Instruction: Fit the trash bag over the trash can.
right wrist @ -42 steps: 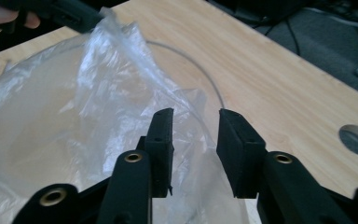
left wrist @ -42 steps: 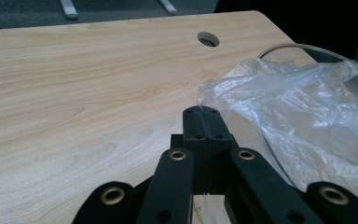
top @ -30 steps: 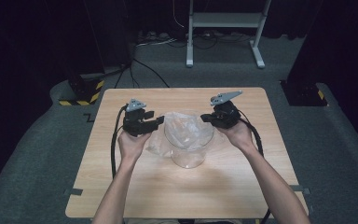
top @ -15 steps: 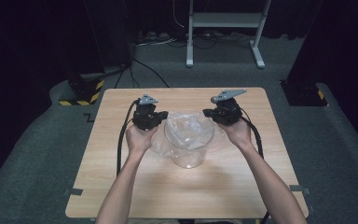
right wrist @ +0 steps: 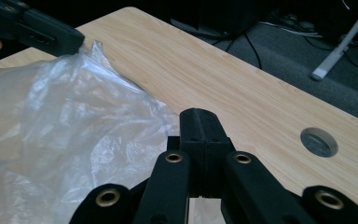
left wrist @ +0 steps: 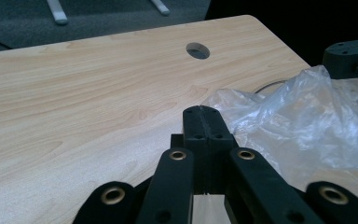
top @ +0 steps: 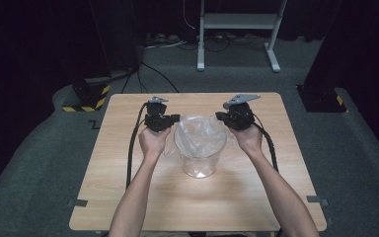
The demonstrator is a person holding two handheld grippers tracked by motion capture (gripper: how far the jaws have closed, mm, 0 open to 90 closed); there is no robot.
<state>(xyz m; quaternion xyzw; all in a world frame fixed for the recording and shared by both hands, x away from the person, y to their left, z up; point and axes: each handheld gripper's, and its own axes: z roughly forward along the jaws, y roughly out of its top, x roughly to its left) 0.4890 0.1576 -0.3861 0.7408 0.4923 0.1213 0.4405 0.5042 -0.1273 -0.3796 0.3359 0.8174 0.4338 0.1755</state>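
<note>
Thin clear plastic bag point(top: 200, 134) lines the transparent bin point(top: 200, 157) at the table point(top: 128, 197) centre. Left gripper point(top: 164, 120) and right gripper point(top: 231, 118) both have jaws fully closed at the bag's edges; whether film is pinched, I cannot tell. Uneven pulling could tear the bag or tip the light bin.

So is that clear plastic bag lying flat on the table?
No, the plastic bag lines an upright clear container, its edge draped over the rim, in the high view.
</note>
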